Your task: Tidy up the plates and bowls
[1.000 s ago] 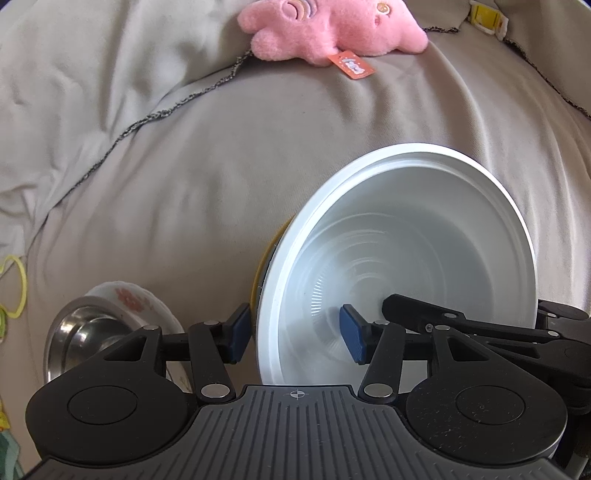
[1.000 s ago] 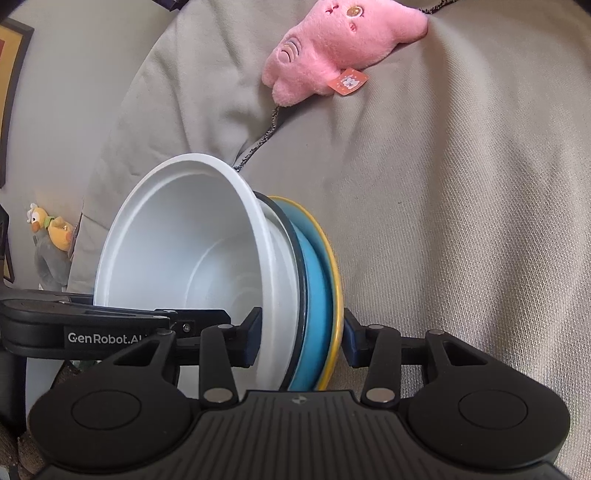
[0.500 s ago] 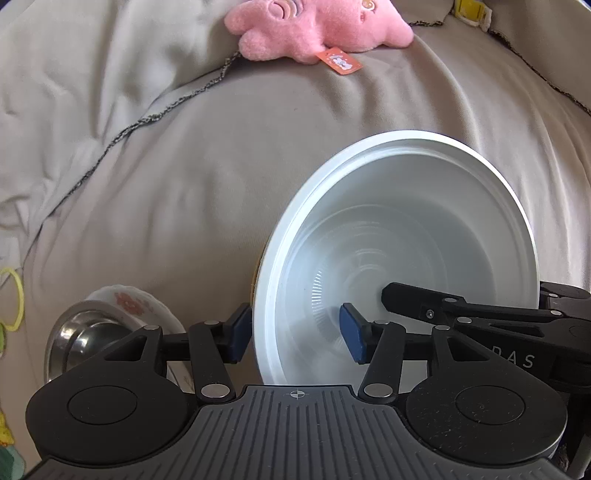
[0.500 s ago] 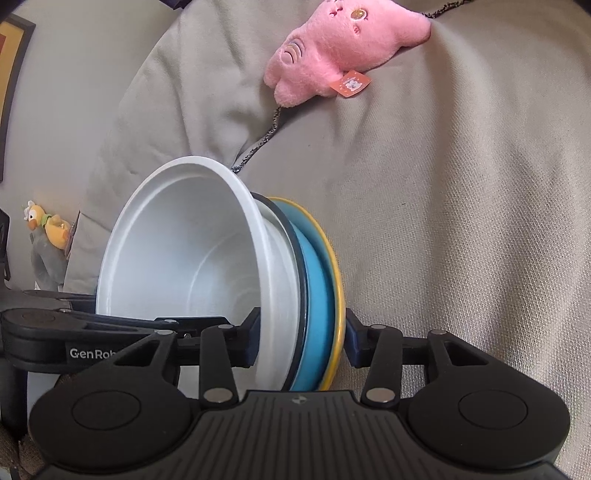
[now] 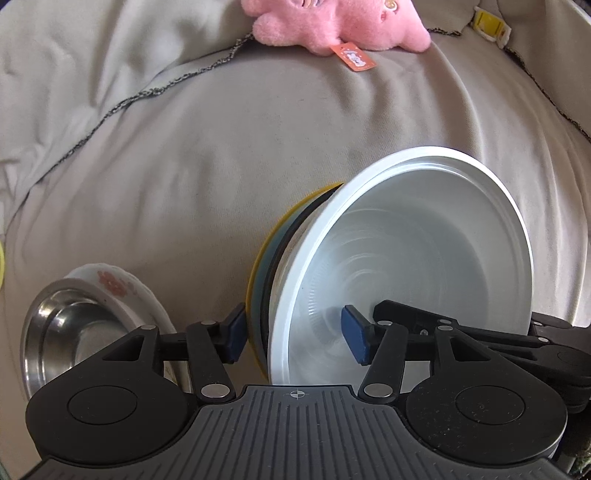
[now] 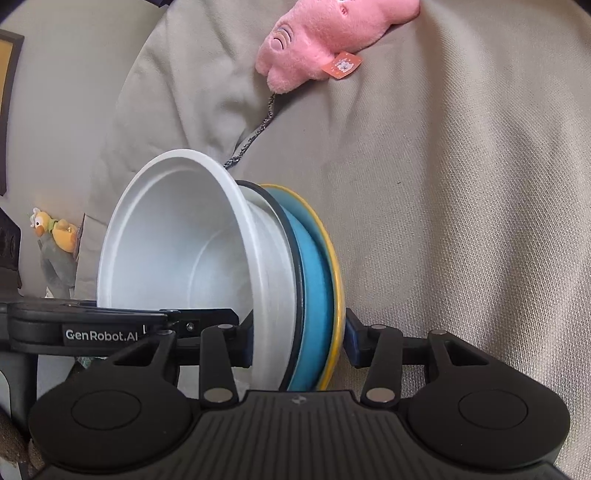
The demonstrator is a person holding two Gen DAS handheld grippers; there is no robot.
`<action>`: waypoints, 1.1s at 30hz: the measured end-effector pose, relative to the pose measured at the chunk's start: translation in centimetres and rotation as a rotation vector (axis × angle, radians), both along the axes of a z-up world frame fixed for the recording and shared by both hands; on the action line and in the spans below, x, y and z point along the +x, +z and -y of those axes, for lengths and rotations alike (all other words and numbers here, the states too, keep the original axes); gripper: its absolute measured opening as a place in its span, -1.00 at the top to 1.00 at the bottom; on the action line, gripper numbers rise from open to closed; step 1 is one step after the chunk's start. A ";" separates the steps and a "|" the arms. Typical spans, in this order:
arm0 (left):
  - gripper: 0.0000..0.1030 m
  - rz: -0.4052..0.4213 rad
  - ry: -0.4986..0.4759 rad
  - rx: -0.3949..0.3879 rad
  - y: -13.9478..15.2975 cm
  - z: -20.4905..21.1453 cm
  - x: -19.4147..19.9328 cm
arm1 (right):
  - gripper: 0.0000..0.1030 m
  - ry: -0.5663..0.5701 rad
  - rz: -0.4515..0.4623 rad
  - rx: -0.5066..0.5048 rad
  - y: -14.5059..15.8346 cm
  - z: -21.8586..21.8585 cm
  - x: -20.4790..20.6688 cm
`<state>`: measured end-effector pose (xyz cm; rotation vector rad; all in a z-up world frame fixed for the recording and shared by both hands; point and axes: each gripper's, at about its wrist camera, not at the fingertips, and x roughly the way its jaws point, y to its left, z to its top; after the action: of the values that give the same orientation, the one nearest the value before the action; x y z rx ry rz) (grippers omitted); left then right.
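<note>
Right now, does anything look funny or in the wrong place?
Yes. The dishes are on a soft beige bedcover, not a table. The stack, white bowl with the blue plate and yellow plate behind it, stands on edge, pinched by the right gripper. A pink plush toy lies nearby.

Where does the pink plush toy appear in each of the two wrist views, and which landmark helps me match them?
Left wrist view: the pink plush toy lies at the top edge, slightly right of centre, on the beige cloth.
Right wrist view: the same toy lies at the top, right of centre, its head toward the left.
Shared landmark: the white bowl, standing on edge in front of both cameras, below the toy.
</note>
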<state>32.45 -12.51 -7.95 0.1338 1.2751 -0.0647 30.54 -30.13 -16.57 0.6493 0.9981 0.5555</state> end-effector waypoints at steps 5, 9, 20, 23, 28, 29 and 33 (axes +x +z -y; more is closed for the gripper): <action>-0.11 0.008 -0.010 0.010 0.1 0.2 0.0 | 0.12 -0.005 -0.006 0.009 -0.1 0.1 0.0; -0.10 0.014 -0.018 0.007 0.1 0.0 -0.2 | 0.11 -0.003 0.005 -0.003 0.0 -0.1 0.0; -0.05 0.022 -0.043 -0.024 0.1 -0.7 -0.4 | 0.06 -0.001 0.042 -0.050 0.8 -0.8 -0.5; -0.03 0.022 -0.042 -0.031 0.1 -0.8 -0.5 | 0.05 -0.009 0.042 -0.061 1.0 -1.0 -0.7; -0.02 0.017 -0.047 -0.034 0.1 -1.1 -0.6 | 0.02 -0.001 0.041 -0.071 1.2 -1.5 -1.0; -0.02 0.016 -0.044 -0.032 0.1 -1.2 -0.6 | 0.01 0.001 0.037 -0.068 1.1 -1.6 -1.0; -0.02 0.013 -0.032 -0.030 0.3 -1.5 -0.8 | 0.01 0.008 0.026 -0.062 1.1 -2.0 -1.0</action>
<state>31.61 -11.03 -7.64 0.1281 1.2590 -0.1101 29.54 -28.11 -15.44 0.5821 0.9905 0.5361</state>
